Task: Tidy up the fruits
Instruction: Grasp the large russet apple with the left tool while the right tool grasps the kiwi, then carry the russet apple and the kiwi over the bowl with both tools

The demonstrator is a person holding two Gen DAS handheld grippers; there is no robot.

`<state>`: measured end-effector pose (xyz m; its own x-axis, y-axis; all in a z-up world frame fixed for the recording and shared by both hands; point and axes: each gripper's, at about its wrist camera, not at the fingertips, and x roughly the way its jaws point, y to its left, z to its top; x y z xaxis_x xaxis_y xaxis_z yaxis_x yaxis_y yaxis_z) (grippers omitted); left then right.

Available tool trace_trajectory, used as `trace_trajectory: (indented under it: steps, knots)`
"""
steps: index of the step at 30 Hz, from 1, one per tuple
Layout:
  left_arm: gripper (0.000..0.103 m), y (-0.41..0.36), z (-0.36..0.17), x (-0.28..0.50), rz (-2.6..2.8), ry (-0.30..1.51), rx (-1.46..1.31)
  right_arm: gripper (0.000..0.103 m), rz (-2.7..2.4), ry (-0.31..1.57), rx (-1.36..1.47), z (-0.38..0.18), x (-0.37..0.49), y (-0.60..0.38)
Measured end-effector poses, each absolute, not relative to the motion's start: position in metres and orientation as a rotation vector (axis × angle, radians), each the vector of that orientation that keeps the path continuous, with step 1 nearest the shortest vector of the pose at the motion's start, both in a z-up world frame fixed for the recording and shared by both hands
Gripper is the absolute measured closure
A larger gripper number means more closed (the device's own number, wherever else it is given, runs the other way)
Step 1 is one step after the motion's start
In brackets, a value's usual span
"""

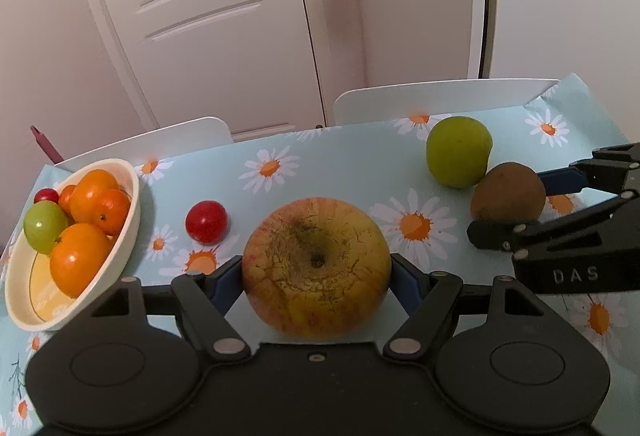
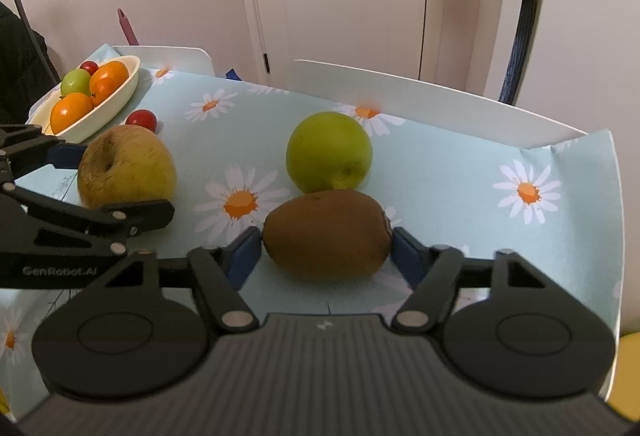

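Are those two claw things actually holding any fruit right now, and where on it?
Yes. The left gripper grips the yellow apple by its two sides. The right gripper grips the kiwi at its two ends.

The brown fuzzy kiwi (image 2: 326, 234) is covering the base of the round green apple (image 2: 329, 151), while the white oval bowl's (image 2: 120, 98) near rim is disappearing behind the left claw (image 2: 72, 180).
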<state>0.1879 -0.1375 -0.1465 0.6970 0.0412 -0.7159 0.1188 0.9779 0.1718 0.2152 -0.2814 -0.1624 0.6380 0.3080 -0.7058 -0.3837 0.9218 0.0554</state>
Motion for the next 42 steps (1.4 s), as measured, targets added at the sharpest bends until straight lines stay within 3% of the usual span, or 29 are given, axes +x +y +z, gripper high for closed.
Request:
trace_trajectory:
  steps: [22,42]
  knots:
    - [0.024,-0.107,-0.098,0.138,0.033,0.737,0.130,0.024,0.423,0.724,-0.108,-0.107,0.184,-0.263]
    - [0.024,0.006,-0.042,0.113,0.086,0.695,0.123,0.024,0.455,0.683,-0.078,-0.040,0.163,-0.154]
